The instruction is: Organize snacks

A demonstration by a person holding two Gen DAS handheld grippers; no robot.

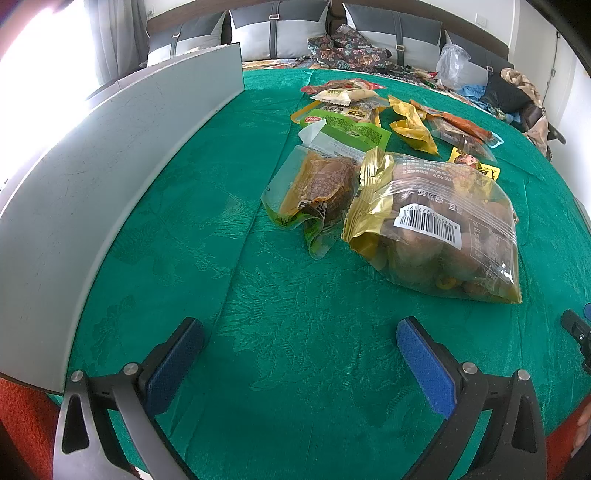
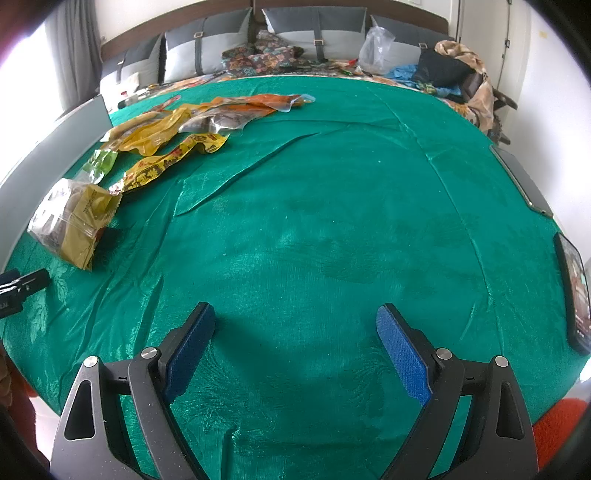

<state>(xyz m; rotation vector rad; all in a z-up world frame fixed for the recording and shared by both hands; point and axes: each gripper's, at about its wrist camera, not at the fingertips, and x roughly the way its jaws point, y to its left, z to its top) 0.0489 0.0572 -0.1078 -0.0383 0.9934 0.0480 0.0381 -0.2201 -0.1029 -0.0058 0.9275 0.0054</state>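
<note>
Several snack packets lie in a loose pile on a green tablecloth (image 1: 258, 332). Nearest in the left wrist view is a large clear-and-gold bag with a barcode (image 1: 436, 229), beside a smaller clear packet of brown food (image 1: 314, 192). Behind them lie a green packet (image 1: 351, 129), yellow packets (image 1: 413, 125) and orange-red ones (image 1: 461, 125). My left gripper (image 1: 299, 332) is open and empty, short of the pile. My right gripper (image 2: 295, 317) is open and empty over bare cloth; the pile is far left in its view, with the gold bag (image 2: 74, 221) nearest.
A grey panel (image 1: 110, 166) stands along the table's left side. A phone (image 2: 572, 291) and a flat grey device (image 2: 524, 181) lie at the right edge. A cluttered bed with grey pillows (image 2: 295, 33) is behind. The cloth has raised creases (image 2: 240, 173).
</note>
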